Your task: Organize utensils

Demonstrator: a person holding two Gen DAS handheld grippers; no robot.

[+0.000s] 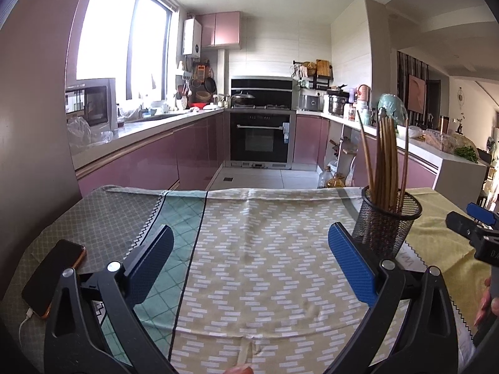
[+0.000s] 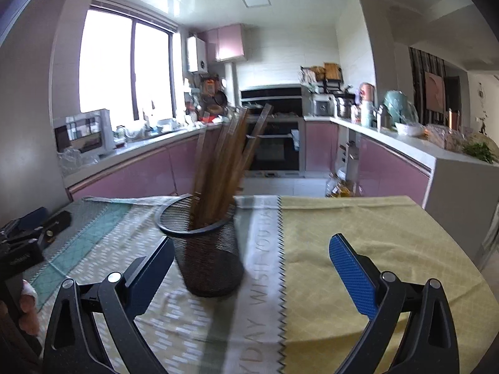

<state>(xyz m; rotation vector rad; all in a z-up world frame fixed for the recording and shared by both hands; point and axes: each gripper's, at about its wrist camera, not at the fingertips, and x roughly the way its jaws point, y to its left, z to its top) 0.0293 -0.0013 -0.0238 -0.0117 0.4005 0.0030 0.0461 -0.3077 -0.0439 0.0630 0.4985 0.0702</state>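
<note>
Cloth-covered table [image 1: 265, 249], mesh holder [image 1: 385, 224] of chopsticks [image 1: 385, 155], phone [image 1: 53, 277]

— We see the brown wooden chopsticks [image 2: 218, 168] smeared by motion blur in the right wrist view; we cannot count them.

— Agreed. The black phone with an orange case [image 1: 53, 275] is partly hidden behind our left gripper's [image 1: 249, 268] frame.

Wooden chopsticks [image 1: 385, 168] in black wire-mesh holder [image 1: 385, 224] on matt cloth [image 1: 255, 249].
</note>
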